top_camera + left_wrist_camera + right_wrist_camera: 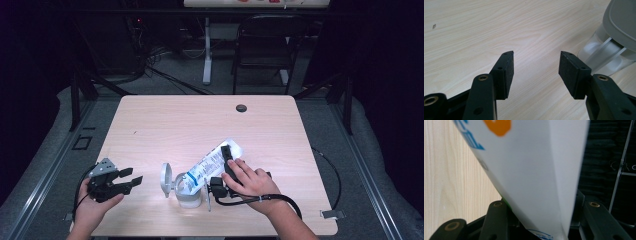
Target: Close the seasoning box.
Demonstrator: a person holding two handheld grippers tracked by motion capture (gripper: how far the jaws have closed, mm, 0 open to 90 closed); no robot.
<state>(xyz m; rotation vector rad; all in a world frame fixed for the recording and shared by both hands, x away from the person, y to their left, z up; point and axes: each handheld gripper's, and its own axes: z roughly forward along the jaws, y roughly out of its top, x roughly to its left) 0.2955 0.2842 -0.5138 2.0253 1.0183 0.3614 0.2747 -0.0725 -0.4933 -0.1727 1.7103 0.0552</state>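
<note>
the work in hand looks like putting a white squeeze tube with blue print and a blue band near its cap (210,164) into a clear plastic cup with a grey hinged lid (189,196), and it seems more than half done. in the high view, low and just left of centre, the cup stands upright on the pale wood-grain desk (165,122) with its round lid (166,179) flipped open to the left. the tube leans steeply, its capped end down inside the cup's mouth and its flat crimped tail pointing to the upper right of the frame

the right gripper (229,161), lower centre-right, is clamped around the tube's upper body; in the right gripper view the white tube (531,175) with an orange spot and blue lettering sits between the black jaws, which press on it from both sides. the left gripper (131,179), at the lower left of the high view, holds nothing, its jaws spread and pointing toward the cup; in the left gripper view the pads (508,72) stand apart over bare wood, with the cup and its lid (621,22) at the right edge

what remains, as i judge it: let the tube go so it rests in the cup, then perhaps steady the cup, though the tube looks too long for the lid to close over it
</note>
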